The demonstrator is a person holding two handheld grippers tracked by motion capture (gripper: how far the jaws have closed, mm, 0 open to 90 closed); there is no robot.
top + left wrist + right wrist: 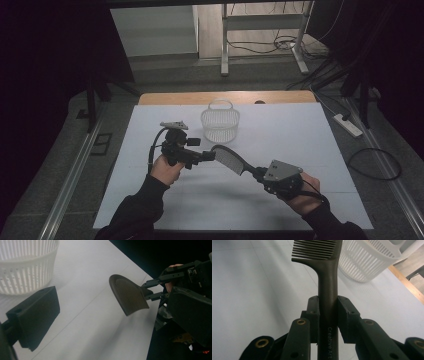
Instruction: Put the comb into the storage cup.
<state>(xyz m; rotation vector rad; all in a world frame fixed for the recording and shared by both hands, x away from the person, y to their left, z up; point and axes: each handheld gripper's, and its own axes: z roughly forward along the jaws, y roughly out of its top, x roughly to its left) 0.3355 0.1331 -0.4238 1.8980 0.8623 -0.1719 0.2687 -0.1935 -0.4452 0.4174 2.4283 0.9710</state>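
**Comb lifted, not yet in the basket**

High view: the right gripper (256, 172) holds a dark comb (229, 159) above the bench (300, 145), near the white basket (220, 120); the left gripper (207, 156) sits just beside the comb's head.

Left gripper view: its jaws stand apart, gripping nothing.

Right gripper view: jaws clamped on the comb's handle (328, 302). Judged remaining: carrying it over and dropping it in.

The basket (220, 120) stands on the table (300, 200) near the middle of its far edge. Nearer the front edge, the comb (230, 159) hangs above the table's middle, its toothed end toward the basket and its handle clamped in the right gripper (257, 173) toward the front right corner. The left gripper (209, 156) sits just left of the comb's head, before the basket.
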